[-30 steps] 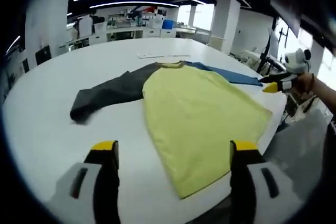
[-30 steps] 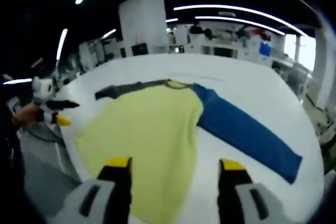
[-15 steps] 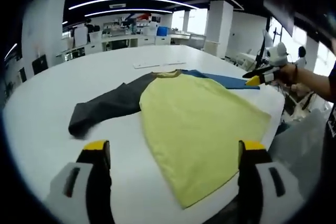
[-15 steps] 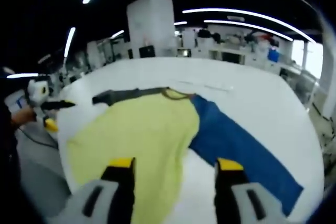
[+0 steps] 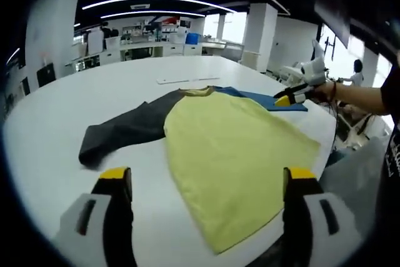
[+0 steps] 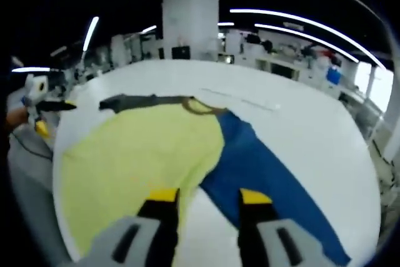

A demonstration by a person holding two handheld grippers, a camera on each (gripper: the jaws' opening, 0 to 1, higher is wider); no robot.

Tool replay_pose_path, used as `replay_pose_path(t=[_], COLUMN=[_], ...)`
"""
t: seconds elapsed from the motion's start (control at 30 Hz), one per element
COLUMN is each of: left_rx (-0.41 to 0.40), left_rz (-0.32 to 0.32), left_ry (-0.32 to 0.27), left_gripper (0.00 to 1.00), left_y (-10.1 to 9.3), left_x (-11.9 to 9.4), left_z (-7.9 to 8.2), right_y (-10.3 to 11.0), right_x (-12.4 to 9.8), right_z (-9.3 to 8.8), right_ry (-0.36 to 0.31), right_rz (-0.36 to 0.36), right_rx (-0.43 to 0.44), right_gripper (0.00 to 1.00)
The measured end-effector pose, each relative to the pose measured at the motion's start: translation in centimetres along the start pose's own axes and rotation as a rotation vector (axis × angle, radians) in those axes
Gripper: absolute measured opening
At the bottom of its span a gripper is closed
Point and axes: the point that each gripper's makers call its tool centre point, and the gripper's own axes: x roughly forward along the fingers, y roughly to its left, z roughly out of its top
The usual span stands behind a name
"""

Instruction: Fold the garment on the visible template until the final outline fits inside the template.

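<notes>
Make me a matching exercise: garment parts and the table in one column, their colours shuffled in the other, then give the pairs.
Things:
1. body
2. sleeve nearest the left gripper
3. sleeve under the right gripper
4. table

Colours:
A. blue
B. white
C. yellow
D. dark grey

Pairs: 1-C, 2-D, 3-A, 4-B

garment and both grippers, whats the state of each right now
garment: lying flat on the white table, not yet folded, yellow body spread out
grey sleeve: stretched out to the side, its end rumpled
blue sleeve: stretched out straight on the table
left gripper: open, above the table near the yellow hem, holding nothing
right gripper: open, over the blue sleeve by the yellow body, nothing between its jaws
</notes>
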Motion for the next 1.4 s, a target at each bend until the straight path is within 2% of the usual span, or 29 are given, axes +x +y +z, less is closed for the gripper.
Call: replay_pose_path(t=[0.17,0.37,0.53,0.7,0.83,0.93,1.17,1.4], left_rx=[0.010,-0.007,-0.013,-0.016,-0.019,-0.023,-0.031,-0.033], left_rz=[-0.011,-0.023,-0.002,0.019,0.035,0.049,0.051,0.056], left_ry=[0.018,0.020,0.006,-0.004,0.003,0.015,0.020,0.015], left_gripper=[0.97,0.98,0.95,0.92,0.89,0.88,0.86,0.86], left_y=[-0.2,-0.3,0.1,0.5,0.8,1.1,1.1,1.2], left_x=[0.0,-0.1,-0.4,-0.7,-0.9,-1.0,-1.3,-1.4], left_z=[0.0,-0.1,-0.1,0.0,-0.3,-0.5,-0.9,-0.8], right_y=[-0.1,-0.2,-0.4,-0.2,0.2,0.1,-0.8,-3.0], right_x=[1.4,2.9,3.6,4.3,4.4,4.7,4.1,3.2], right_z=[-1.0,-1.3,-1.1,-1.4,-1.2,-1.3,-0.5,-0.4], right_ry=[0.048,0.073,0.073,0.090,0.085,0.090,0.077,0.072], right_rz=[0.007,0.025,0.037,0.029,0.032,0.015,-0.032,-0.109], right_rx=[-0.029,-0.069,-0.063,-0.095,-0.103,-0.121,-0.069,-0.018], right_gripper=[0.25,0.24,0.22,0.15,0.05,0.01,0.00,0.00])
